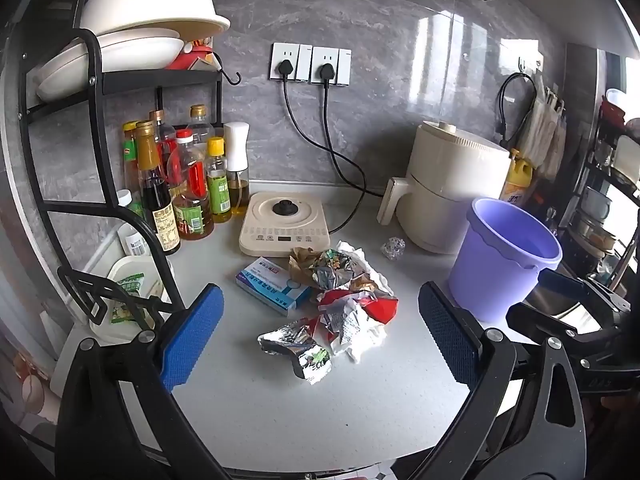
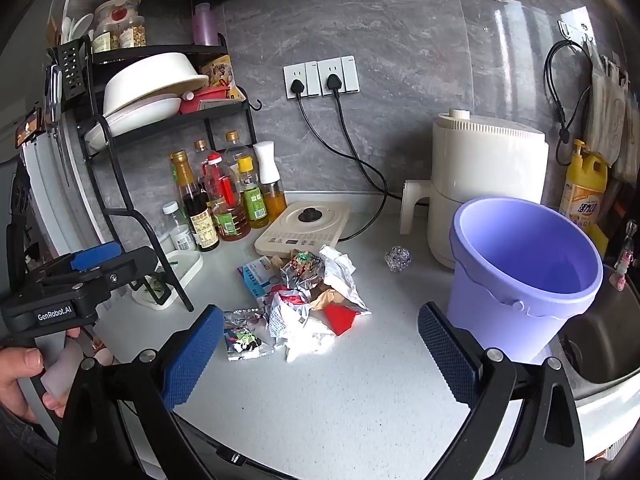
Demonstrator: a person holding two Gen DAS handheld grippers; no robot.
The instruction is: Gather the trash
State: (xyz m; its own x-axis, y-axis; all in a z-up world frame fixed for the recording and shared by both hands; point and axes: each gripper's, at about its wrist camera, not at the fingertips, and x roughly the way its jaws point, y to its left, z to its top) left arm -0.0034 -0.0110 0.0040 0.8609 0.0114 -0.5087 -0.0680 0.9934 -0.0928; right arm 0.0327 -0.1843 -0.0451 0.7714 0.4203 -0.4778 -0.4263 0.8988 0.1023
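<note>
I am at the approach step: no trash is collected yet. The pile of crumpled wrappers [image 1: 344, 300] lies on the countertop [image 1: 304, 412], with a silver foil packet [image 1: 296, 346] nearest me, a blue medicine box [image 1: 272, 286] at its left edge and a small foil ball [image 1: 393, 248] set apart. The purple bucket [image 2: 520, 272] stands empty to the right. My judgement: the next move calls for lowering one tool onto the nearest packet. The left gripper [image 1: 320, 344] and right gripper [image 2: 320, 356] both stand fully spread, holding and touching nothing.
</note>
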